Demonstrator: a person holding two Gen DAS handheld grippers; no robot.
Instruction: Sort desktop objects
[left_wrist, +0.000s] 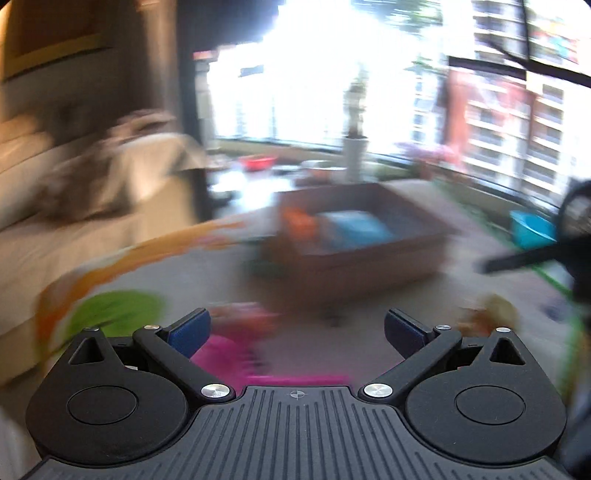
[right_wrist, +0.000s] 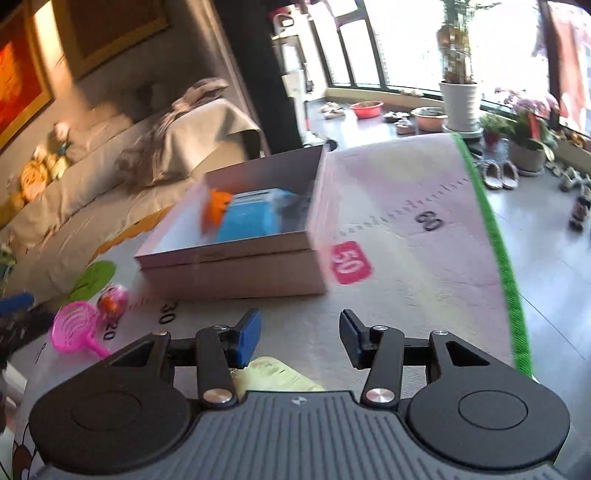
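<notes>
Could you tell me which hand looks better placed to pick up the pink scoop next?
Probably left: the pink scoop lies just ahead of the left gripper, whose fingers are open, whereas from the right gripper the scoop sits far off to the side.

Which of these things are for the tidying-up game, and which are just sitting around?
For sorting: cardboard box, blue thing and orange thing inside it, pink scoop, small ball.

Just around: potted plant, slippers, red basin.

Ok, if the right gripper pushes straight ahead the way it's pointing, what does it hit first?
Probably the near side wall of the cardboard box; the right gripper is open and empty, with only bare mat before that. Depth is hard to judge.
</notes>
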